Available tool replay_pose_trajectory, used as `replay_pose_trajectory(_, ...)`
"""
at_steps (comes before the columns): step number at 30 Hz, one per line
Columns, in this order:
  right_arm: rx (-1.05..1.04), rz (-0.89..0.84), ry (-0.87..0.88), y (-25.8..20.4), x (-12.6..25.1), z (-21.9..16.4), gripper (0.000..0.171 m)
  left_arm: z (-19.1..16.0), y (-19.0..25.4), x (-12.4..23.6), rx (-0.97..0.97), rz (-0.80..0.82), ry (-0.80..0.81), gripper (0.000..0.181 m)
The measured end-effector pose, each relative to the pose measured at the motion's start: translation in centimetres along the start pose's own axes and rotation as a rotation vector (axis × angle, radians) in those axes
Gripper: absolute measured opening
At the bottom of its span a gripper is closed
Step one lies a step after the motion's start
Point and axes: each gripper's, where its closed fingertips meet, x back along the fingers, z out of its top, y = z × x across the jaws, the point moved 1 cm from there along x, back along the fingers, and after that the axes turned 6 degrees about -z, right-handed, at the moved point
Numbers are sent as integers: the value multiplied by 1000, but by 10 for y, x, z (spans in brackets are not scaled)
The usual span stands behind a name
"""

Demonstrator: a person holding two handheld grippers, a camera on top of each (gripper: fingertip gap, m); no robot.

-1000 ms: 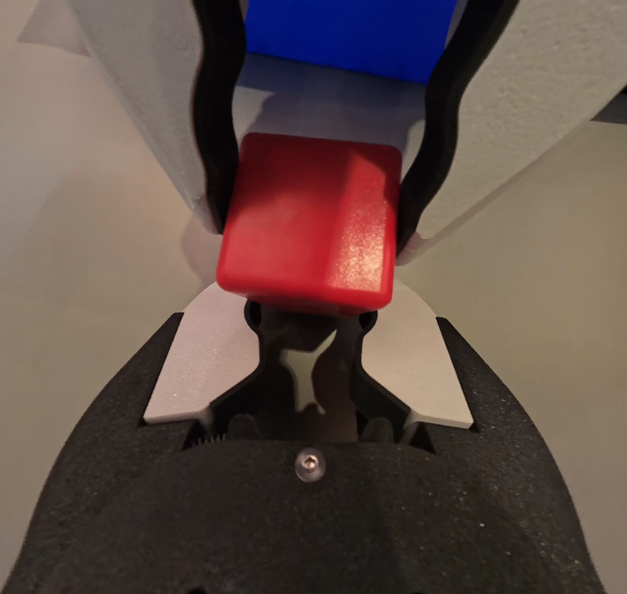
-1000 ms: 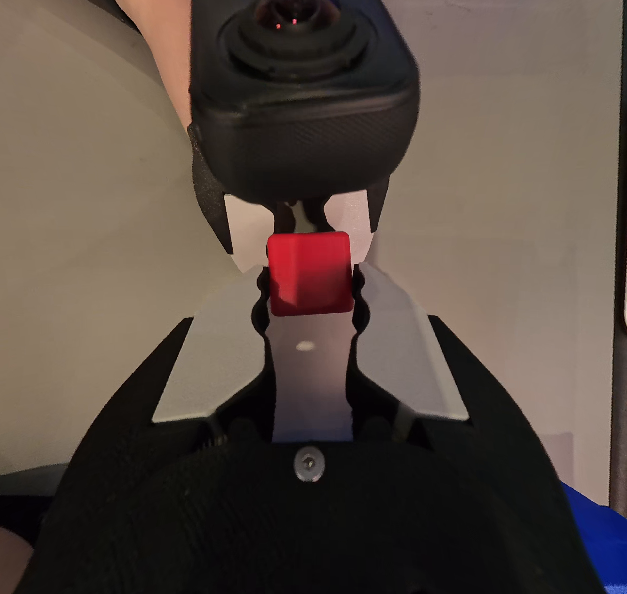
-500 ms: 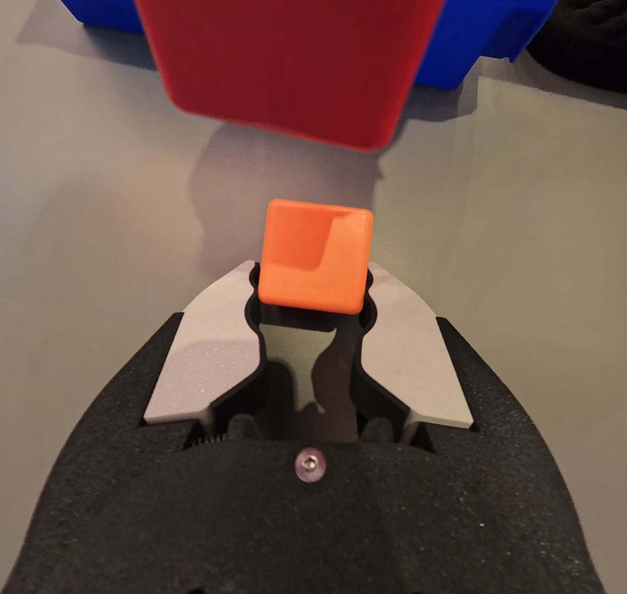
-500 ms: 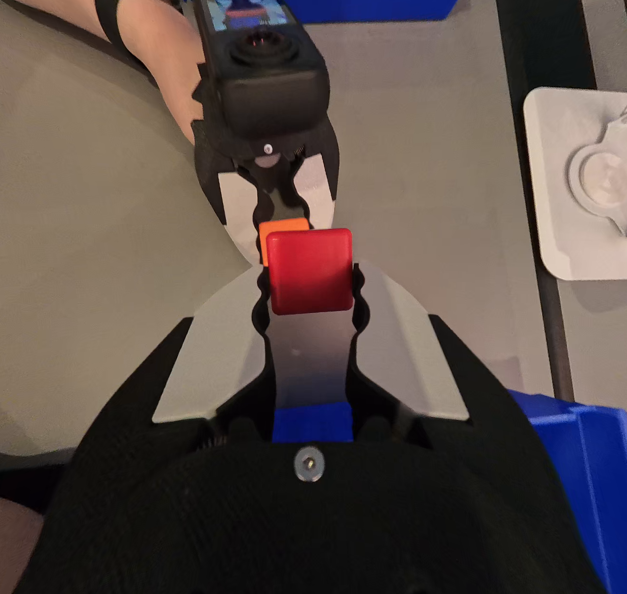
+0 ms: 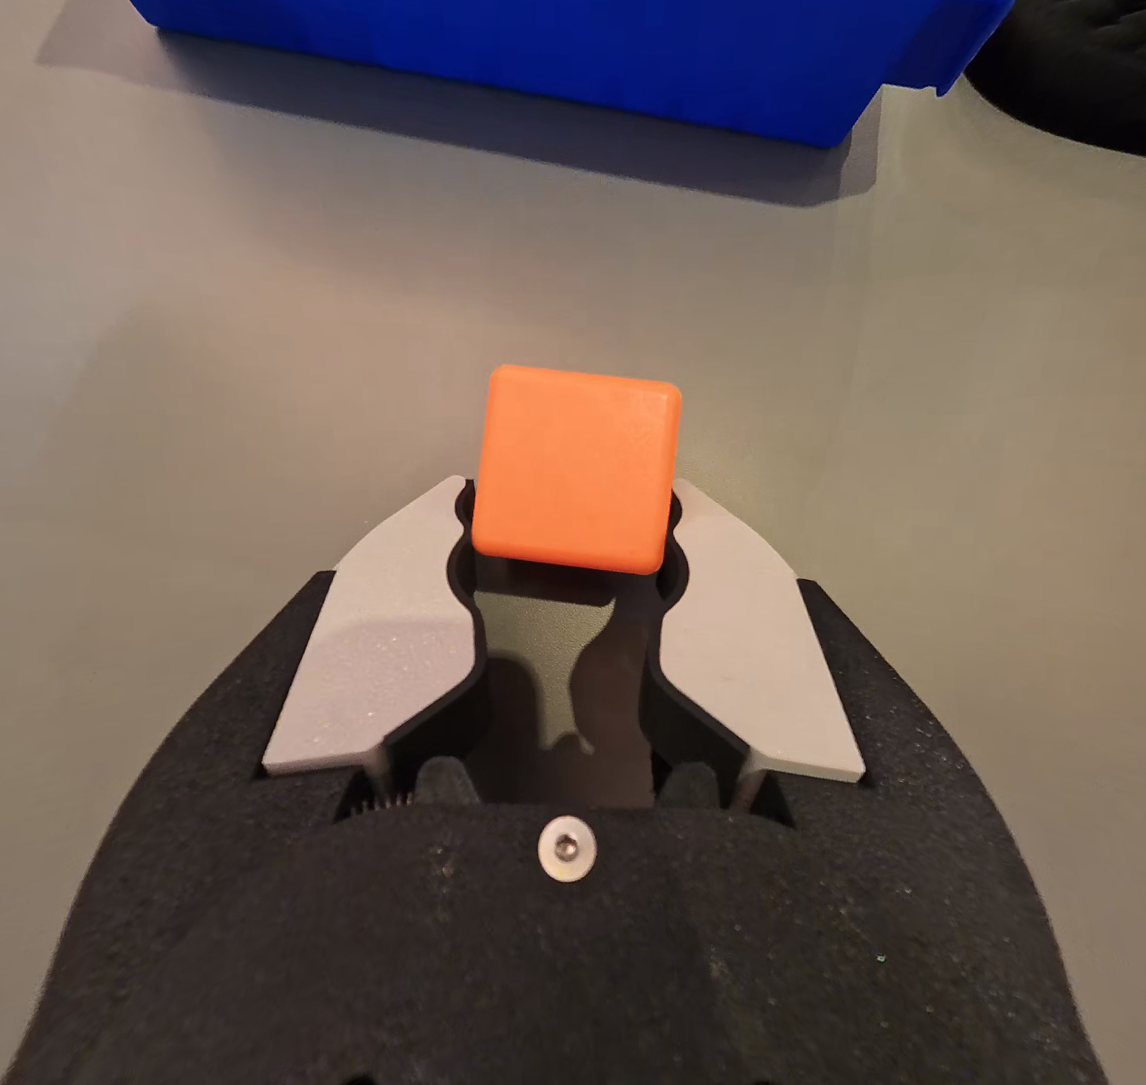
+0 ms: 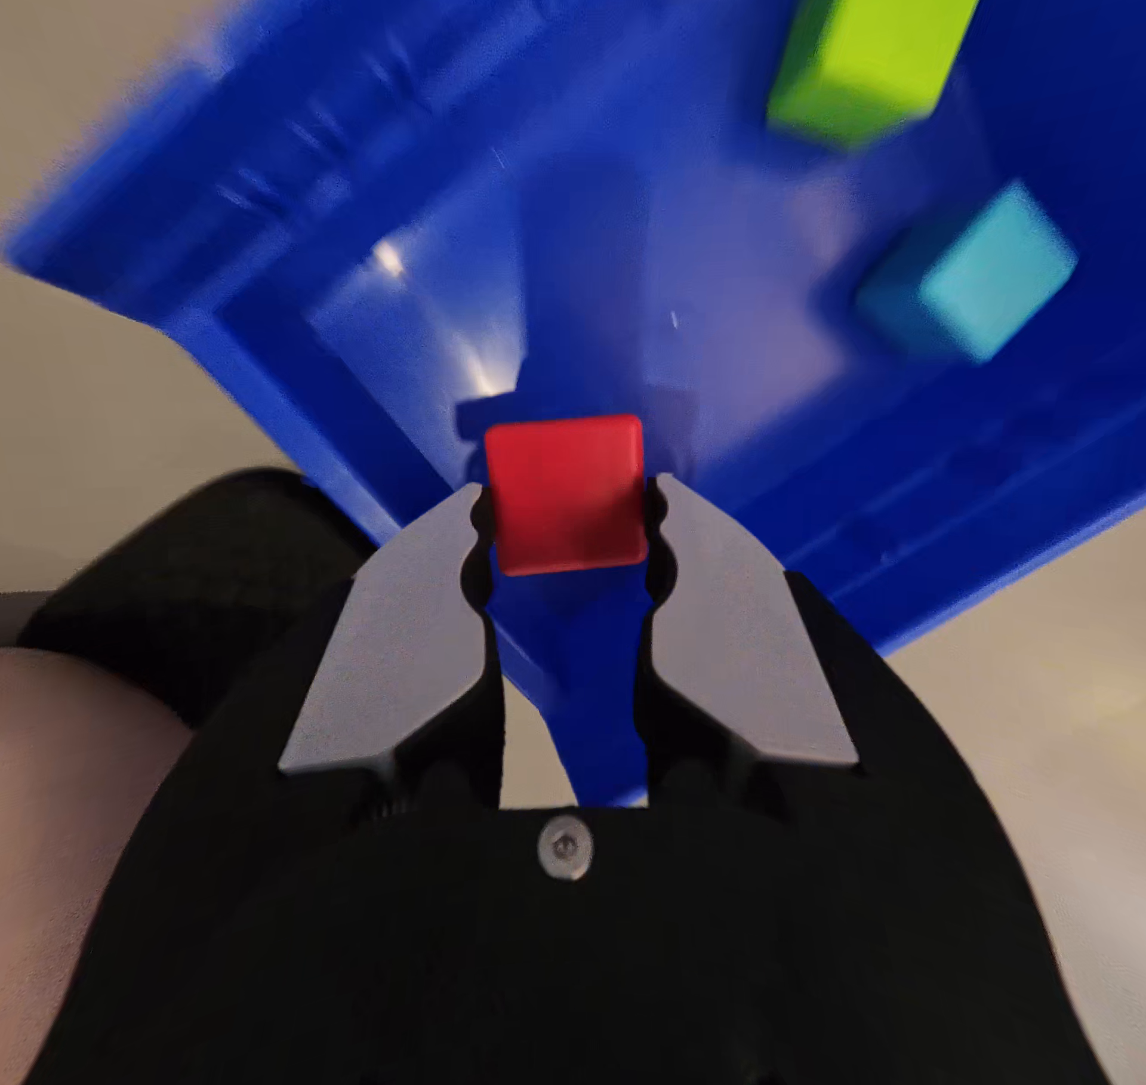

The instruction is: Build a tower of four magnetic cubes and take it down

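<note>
The right gripper (image 6: pixel 565 519) clamps a red cube (image 6: pixel 565 494) above a blue bin (image 6: pixel 372 144) holding a green cube (image 6: pixel 874 44) and a teal cube (image 6: pixel 986 274). The view is blurred, so its height is unclear; dropped there, magnets might snap it sideways. The left gripper (image 5: pixel 573 519) grips an orange cube (image 5: pixel 573 469) over the table (image 5: pixel 186 342).

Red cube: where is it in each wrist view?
Left wrist view: not in it; the left gripper holds an orange cube.
Right wrist view: red cube centre frame, in the right gripper.
Shared landmark: blue bin.
</note>
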Motion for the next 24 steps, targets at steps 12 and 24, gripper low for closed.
replay_pose_trajectory(12,-144,-29,-330,20,-37,-50,49,-1,2,1,-6,-8,1,56)
replay_pose_trajectory(24,-258,-57,-260,15,-13,-43,52,-2,4,1,-19,-20,0,57)
